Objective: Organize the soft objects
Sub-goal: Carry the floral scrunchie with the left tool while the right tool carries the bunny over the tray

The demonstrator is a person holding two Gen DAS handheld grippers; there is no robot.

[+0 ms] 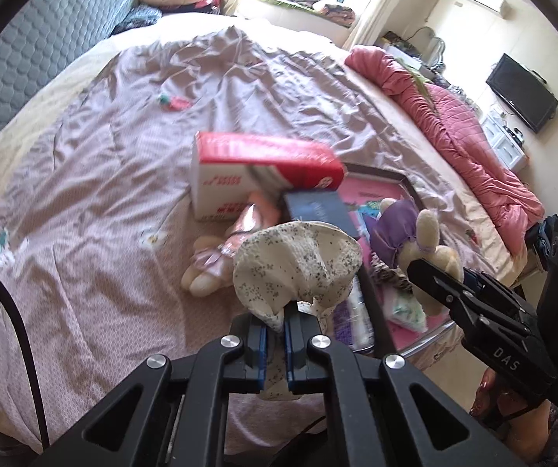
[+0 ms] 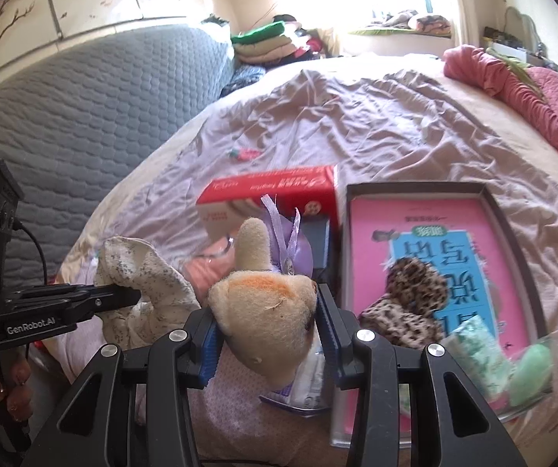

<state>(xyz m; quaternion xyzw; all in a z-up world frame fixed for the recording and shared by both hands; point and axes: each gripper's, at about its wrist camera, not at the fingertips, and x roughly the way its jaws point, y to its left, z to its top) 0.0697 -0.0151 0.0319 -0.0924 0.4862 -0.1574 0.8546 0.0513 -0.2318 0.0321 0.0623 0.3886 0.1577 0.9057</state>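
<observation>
1. Left wrist view: my left tool (image 1: pixel 275 340), bottom centre, is clamped tight on a tail of the floral cloth (image 1: pixel 298 260), which hangs bunched just above the bed (image 1: pixel 104 155). To carry it well I judge I should keep the pinch firm and lift it clear of the pink doll (image 1: pixel 220 257) lying beside it, so nothing snags.
2. Same view, lower right: my right tool (image 1: pixel 434 276) holds the plush (image 1: pixel 427 233) over the tray (image 1: pixel 376 173). Its arm reads "DAS". The red box (image 1: pixel 263 167) behind carries print too blurred to read.
3. Right wrist view: my right tool (image 2: pixel 271 330) is closed snugly on the plush (image 2: pixel 267 303) at its head, purple ribbon upward. The grip looks secure; I would keep it level and keep both loads apart.
4. Same view, left edge: my left tool (image 2: pixel 123 295) with the cloth (image 2: pixel 143 272); its arm reads "GenRobot.AI".
5. The tray (image 2: pixel 415 188), right of centre, holds a pink book (image 2: pixel 368 241) with upside-down Chinese characters and a leopard piece (image 2: pixel 407 303). The red box (image 2: pixel 271 190) shows inverted writing I cannot make out.
</observation>
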